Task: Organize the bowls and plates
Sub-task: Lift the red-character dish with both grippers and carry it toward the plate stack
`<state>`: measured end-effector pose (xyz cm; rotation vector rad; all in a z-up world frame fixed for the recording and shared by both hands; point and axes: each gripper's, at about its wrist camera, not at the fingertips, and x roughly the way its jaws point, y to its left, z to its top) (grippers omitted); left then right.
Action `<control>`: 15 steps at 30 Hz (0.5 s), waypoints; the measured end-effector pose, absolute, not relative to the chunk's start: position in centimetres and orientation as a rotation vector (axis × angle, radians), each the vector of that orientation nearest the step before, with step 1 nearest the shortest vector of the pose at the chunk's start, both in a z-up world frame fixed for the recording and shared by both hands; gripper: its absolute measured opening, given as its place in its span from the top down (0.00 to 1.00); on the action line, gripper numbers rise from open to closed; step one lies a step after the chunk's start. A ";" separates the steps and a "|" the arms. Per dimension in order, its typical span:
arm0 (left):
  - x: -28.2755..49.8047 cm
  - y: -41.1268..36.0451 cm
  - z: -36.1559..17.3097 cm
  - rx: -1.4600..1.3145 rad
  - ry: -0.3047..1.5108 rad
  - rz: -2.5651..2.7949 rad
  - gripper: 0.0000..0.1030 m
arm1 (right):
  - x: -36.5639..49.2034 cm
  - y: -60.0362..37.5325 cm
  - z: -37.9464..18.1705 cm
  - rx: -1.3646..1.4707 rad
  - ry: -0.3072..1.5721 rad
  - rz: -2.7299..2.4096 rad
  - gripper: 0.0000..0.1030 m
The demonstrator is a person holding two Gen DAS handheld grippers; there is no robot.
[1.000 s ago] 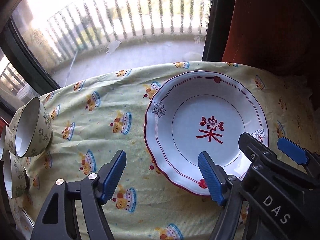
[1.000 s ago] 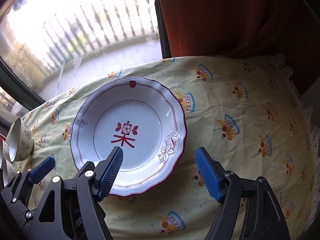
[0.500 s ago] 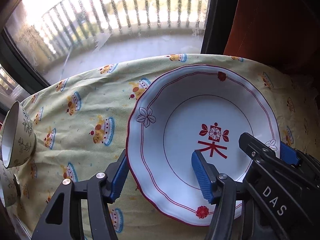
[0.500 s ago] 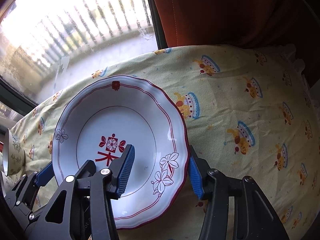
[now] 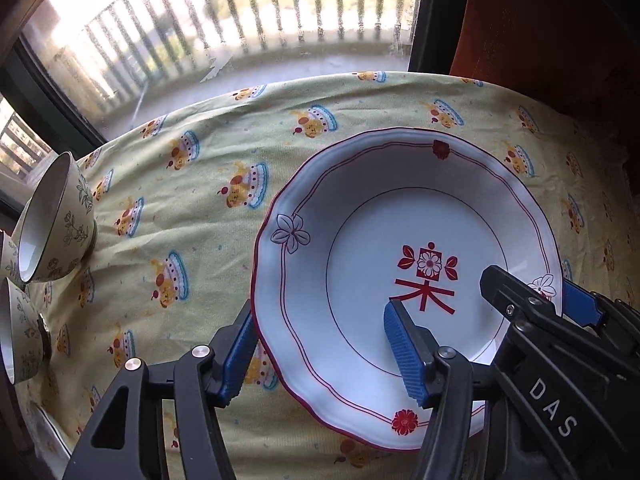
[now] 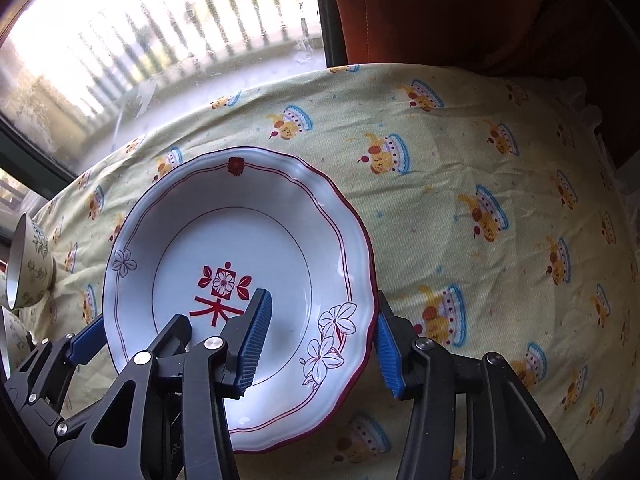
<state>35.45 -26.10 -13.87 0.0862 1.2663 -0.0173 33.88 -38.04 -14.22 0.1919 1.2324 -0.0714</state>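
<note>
A white plate (image 5: 380, 216) with a red scalloped rim and a red flower motif lies on the yellow patterned tablecloth (image 5: 192, 184); it also shows in the right wrist view (image 6: 240, 216). My left gripper (image 5: 320, 356) is open, its fingers straddling the plate's left rim, one under the edge, one over the well. My right gripper (image 6: 320, 340) is open and straddles the plate's right rim the same way. Two floral bowls (image 5: 56, 220) stand at the far left.
The window (image 5: 224, 28) runs along the table's far edge. An orange-brown curtain (image 6: 460, 8) hangs at the back right. The tablecloth (image 6: 500, 208) stretches right of the plate. The bowls also show at the left edge of the right wrist view (image 6: 30, 264).
Both grippers have moved forward and slid around the plate's opposite rims. The plate looks larger and slightly raised at the near side.
</note>
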 end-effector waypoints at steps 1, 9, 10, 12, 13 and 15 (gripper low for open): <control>34.8 -25.9 -13.8 0.089 1.272 -0.017 0.38 | 33.2 -37.7 -14.2 0.190 1.239 -0.068 0.49; 29.2 -23.4 -13.9 0.065 1.342 -0.016 0.38 | 27.8 -35.1 -13.8 0.148 1.303 -0.013 0.49; 28.5 -23.2 -14.0 0.068 1.349 -0.014 0.38 | 27.1 -34.8 -13.8 0.140 1.312 -0.003 0.49; 27.0 -22.7 -14.2 0.073 1.368 -0.013 0.38 | 25.8 -33.9 -14.0 0.121 1.335 0.018 0.49; 26.3 -22.4 -14.3 0.069 1.378 -0.010 0.38 | 25.2 -33.5 -14.1 0.112 1.347 0.029 0.49; 24.7 -21.6 -14.6 0.060 1.387 0.003 0.38 | 23.8 -33.0 -14.3 0.106 1.369 0.053 0.49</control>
